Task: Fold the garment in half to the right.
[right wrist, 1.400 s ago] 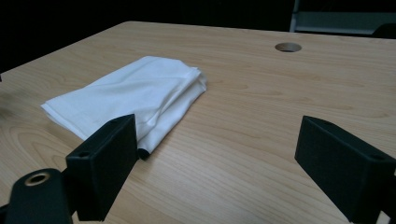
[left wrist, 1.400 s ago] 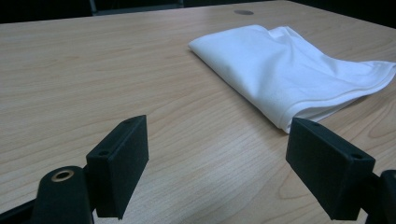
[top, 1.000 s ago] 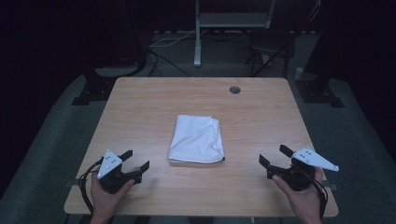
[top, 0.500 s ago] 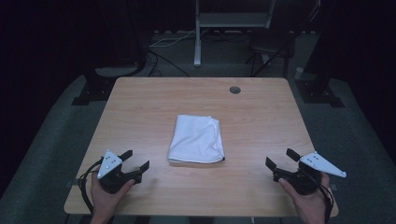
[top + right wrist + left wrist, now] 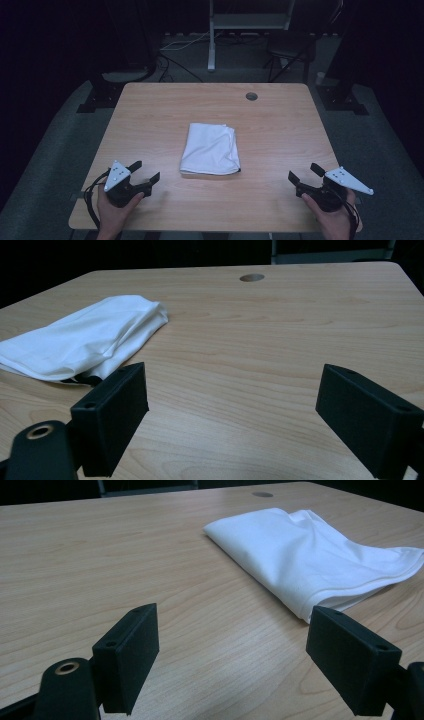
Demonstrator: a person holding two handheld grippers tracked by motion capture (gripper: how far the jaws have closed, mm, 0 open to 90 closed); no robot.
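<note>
the folded white cloth (image 5: 210,149) lies unmoved at the middle of the light wooden table (image 5: 150,115). your right gripper (image 5: 305,176) has drifted further from the cloth; your left gripper (image 5: 145,171) hasn't. both jaws gape wide, empty.

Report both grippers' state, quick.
Left gripper: open, holding nothing, near the table's front-left edge.
Right gripper: open, holding nothing, clear of the folded white cloth.
</note>
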